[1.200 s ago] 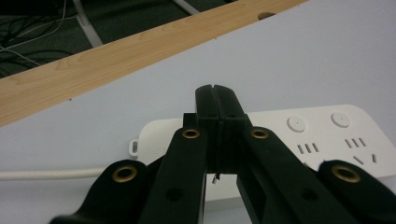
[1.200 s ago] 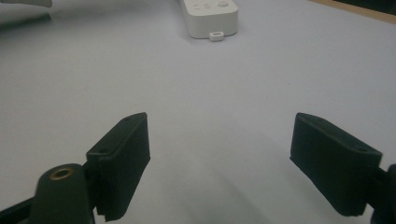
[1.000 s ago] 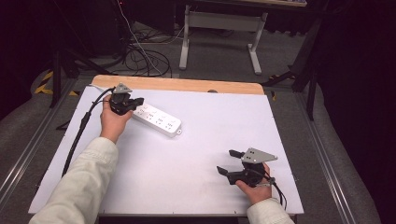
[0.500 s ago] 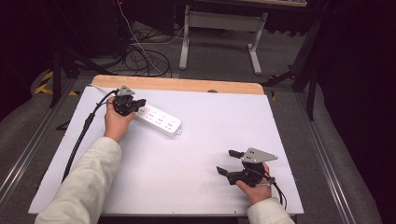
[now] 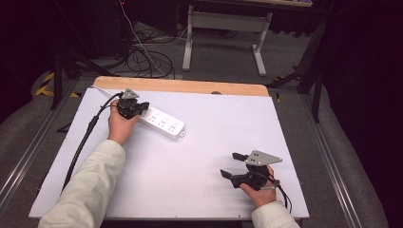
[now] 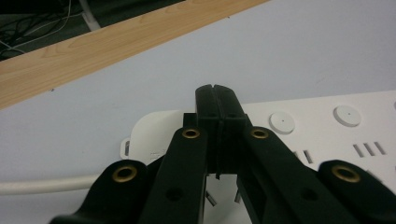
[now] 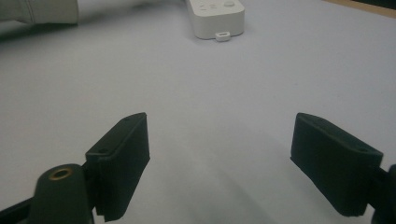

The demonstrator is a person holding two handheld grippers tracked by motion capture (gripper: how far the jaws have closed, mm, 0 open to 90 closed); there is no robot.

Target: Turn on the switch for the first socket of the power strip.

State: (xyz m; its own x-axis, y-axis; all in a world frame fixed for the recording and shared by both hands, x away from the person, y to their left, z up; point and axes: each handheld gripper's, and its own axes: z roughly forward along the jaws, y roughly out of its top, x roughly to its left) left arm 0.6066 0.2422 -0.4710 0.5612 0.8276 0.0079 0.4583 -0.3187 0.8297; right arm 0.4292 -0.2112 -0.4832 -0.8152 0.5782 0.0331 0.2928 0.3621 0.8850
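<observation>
Right now the left claw (image 6: 218, 123) is shut tight, with its two jaws pressed together and nothing seen between them. Its tip is held over the cord end of the strip (image 5: 163, 123), and whether it touches the white top cannot be told. The cord (image 6: 44, 186) is seen leaving that end toward 9 o'clock in the left gripper view. On the table (image 5: 199, 190), the strip is found near 10 o'clock, lying flat and slanted, with its far end aimed at 4 o'clock.

The right claw (image 5: 235, 165) is held wide open near 5 o'clock, well apart from the strip, and nothing is gripped by it. Its jaws are pointed toward the strip's far end.

Trouble could come if the shut claw is pushed down or sideways. The strip is light and smooth, so it could be slid or spun on the slick sheet. The cord could be tugged too, and the strip dragged off line. No hold is kept on the far end, so a slide would not be stopped.
</observation>
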